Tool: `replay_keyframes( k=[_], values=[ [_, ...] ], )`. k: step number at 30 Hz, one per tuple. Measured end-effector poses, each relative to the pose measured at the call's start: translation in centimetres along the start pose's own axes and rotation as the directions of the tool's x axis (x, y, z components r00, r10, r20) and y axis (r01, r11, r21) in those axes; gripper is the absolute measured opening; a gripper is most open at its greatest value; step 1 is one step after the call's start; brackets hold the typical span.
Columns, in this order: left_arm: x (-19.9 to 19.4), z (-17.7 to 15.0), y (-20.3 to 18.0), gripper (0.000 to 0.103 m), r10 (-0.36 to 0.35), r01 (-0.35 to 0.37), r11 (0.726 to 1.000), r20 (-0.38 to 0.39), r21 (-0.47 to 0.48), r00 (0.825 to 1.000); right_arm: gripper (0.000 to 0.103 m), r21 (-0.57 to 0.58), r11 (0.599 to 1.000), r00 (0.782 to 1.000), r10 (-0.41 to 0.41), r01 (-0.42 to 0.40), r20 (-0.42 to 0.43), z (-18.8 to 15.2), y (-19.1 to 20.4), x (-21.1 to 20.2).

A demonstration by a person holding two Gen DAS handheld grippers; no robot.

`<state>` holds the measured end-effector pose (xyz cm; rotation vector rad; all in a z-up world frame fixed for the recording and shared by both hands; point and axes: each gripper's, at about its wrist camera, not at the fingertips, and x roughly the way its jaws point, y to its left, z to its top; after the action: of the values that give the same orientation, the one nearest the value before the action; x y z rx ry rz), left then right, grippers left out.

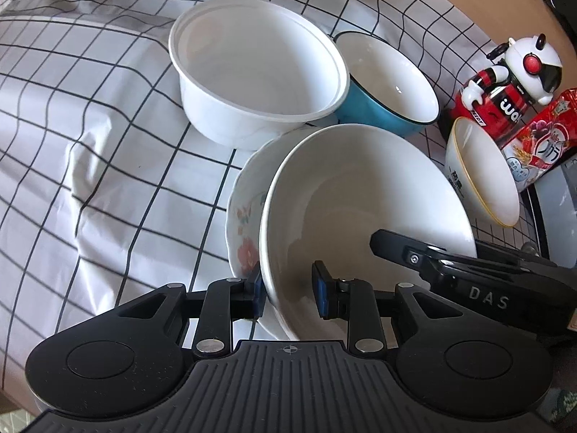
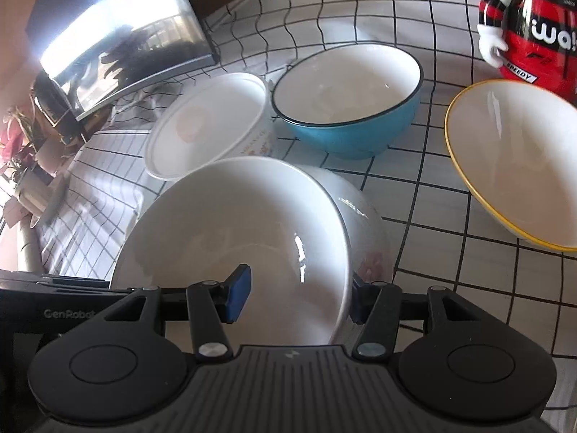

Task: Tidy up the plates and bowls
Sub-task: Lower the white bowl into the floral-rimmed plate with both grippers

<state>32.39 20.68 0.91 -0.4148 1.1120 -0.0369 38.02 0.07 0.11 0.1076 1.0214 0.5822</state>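
Note:
A large plain white bowl point(image 1: 360, 195) point(image 2: 234, 223) sits nested in a floral bowl point(image 1: 245, 216) point(image 2: 368, 238), both tilted above the checked cloth. My left gripper point(image 1: 290, 292) is shut on the white bowl's near rim, one blue pad inside and one outside beside the floral bowl. My right gripper point(image 2: 299, 299) clamps the opposite side. Its inner pad is in the white bowl, and its outer pad is behind the rim against the floral bowl. One of the right gripper's fingers point(image 1: 393, 249) shows in the left wrist view.
On the black-and-white checked cloth point(image 1: 90, 144) stand a white plastic tub point(image 1: 259, 72) point(image 2: 209, 122), a blue bowl point(image 1: 386, 79) point(image 2: 346, 101) and a yellow-rimmed bowl point(image 1: 483, 173) point(image 2: 512, 158). A red robot-figure can point(image 1: 505, 86) point(image 2: 530, 21) and a snack packet point(image 1: 541, 137) stand behind. A shiny metal panel point(image 2: 126, 43) is at the far left.

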Motion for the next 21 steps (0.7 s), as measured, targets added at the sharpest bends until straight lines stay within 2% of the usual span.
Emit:
replay_keyframes(
  k=[7, 13, 21],
  values=[
    [1.0, 0.5, 0.4, 0.028, -0.024, 0.024, 1.0, -0.012, -0.003, 1.0, 0.055, 0.018, 1.0, 1.0, -0.014, 0.014, -0.003, 0.2, -0.4, 0.9],
    [1.2, 0.8, 0.5, 0.028, -0.013, 0.013, 1.0, 0.014, 0.019, 1.0, 0.055, 0.008, 1.0, 1.0, -0.023, 0.023, 0.006, 0.3, -0.2, 1.3],
    [1.3, 0.9, 0.6, 0.028, -0.018, 0.018, 0.999, 0.011, 0.036, 1.0, 0.056, 0.022, 1.0, 1.0, -0.017, 0.016, 0.018, 0.4, -0.3, 1.4]
  ],
)
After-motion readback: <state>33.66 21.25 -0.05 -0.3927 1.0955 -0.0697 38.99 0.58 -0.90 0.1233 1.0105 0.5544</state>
